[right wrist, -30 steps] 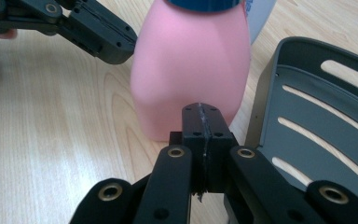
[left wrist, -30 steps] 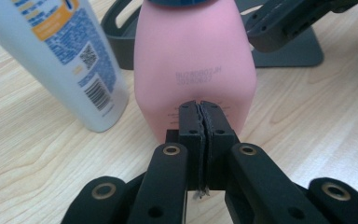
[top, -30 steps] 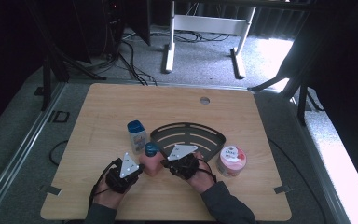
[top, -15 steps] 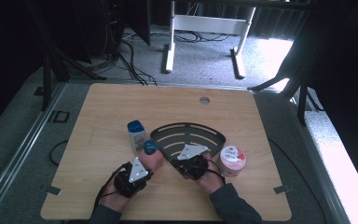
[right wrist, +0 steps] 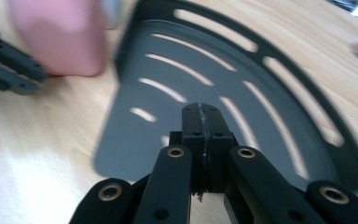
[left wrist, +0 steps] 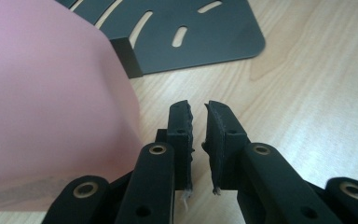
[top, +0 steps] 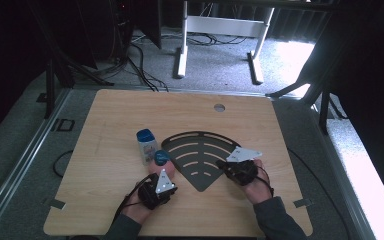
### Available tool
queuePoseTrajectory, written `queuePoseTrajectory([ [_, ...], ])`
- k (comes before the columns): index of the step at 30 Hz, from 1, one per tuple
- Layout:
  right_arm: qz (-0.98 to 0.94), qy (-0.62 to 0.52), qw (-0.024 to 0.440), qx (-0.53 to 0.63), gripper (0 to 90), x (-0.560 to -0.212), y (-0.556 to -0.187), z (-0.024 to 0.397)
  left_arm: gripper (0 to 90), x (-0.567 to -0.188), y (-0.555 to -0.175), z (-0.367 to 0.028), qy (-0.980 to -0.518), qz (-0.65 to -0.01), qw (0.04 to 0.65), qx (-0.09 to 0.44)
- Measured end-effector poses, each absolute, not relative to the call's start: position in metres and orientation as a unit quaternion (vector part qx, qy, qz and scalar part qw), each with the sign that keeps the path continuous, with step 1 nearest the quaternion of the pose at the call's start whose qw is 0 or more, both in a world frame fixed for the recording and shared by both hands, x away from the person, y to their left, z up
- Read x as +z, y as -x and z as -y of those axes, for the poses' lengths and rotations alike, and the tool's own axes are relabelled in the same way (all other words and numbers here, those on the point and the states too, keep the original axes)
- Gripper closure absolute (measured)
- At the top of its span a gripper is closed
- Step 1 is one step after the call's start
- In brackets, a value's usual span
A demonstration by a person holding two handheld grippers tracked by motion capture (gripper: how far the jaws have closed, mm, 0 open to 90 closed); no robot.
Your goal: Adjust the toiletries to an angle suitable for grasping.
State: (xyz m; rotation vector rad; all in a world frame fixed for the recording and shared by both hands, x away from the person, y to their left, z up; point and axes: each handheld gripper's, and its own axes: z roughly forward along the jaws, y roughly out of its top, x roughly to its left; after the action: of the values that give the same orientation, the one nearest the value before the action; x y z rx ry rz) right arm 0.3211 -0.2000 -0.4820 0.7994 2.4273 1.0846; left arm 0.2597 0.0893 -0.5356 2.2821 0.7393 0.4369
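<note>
**Operator:** On the wooden table (top: pixel 260 120), the biggest piece I see is the dark fan-shaped slotted rack (top: pixel 200 160), lying flat near the person's edge, between the two hands.

**Observer:** And the bottles?

**Operator:** A pink bottle with a blue cap (top: pixel 160 161) sits at the rack's left corner, just ahead of my left gripper (top: pixel 161 176). In the left gripper view its pink body (left wrist: pixel 46 102) stands to the left of the jaws, outside them, touching or nearly touching the left one; I cannot tell which. Just beyond it from the high view stands a pale bottle with a blue cap (top: pixel 145 144), upright, close beside the pink one.

**Observer:** Gripper states?

**Operator:** The left gripper's jaws have just been opening: a narrow gap shows between the pads (left wrist: pixel 216 135), with nothing inside it, only bare table beyond. My right gripper (right wrist: pixel 200 114) has its jaws pressed together on nothing, and hangs over the rack's slotted plate. From the high view it (top: pixel 226 165) sits at the rack's right side.
</note>
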Motion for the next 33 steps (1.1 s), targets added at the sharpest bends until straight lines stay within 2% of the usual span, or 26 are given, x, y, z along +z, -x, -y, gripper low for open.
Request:
queuePoseTrajectory([
  [4, -0.847, -0.314, 0.200, 0.379, 89.8, -0.479, -0.331, 0.228, 80.1, -0.538, -0.260, -0.088, -0.880, -0.281, 0.344, 0.166],
  [22, -0.805, -0.415, 0.217, 0.364, 90.0, -0.488, -0.355, 0.313, 79.3, -0.549, -0.261, -0.082, -0.889, -0.275, 0.337, 0.146],
  [30, -0.800, -0.447, 0.202, 0.345, 90.0, -0.504, -0.362, 0.329, 78.6, -0.550, -0.261, -0.081, -0.890, -0.274, 0.334, 0.144],
  [33, -0.795, -0.453, 0.176, 0.363, 90.0, -0.510, -0.364, 0.333, 78.5, -0.551, -0.262, -0.081, -0.890, -0.274, 0.335, 0.143],
])
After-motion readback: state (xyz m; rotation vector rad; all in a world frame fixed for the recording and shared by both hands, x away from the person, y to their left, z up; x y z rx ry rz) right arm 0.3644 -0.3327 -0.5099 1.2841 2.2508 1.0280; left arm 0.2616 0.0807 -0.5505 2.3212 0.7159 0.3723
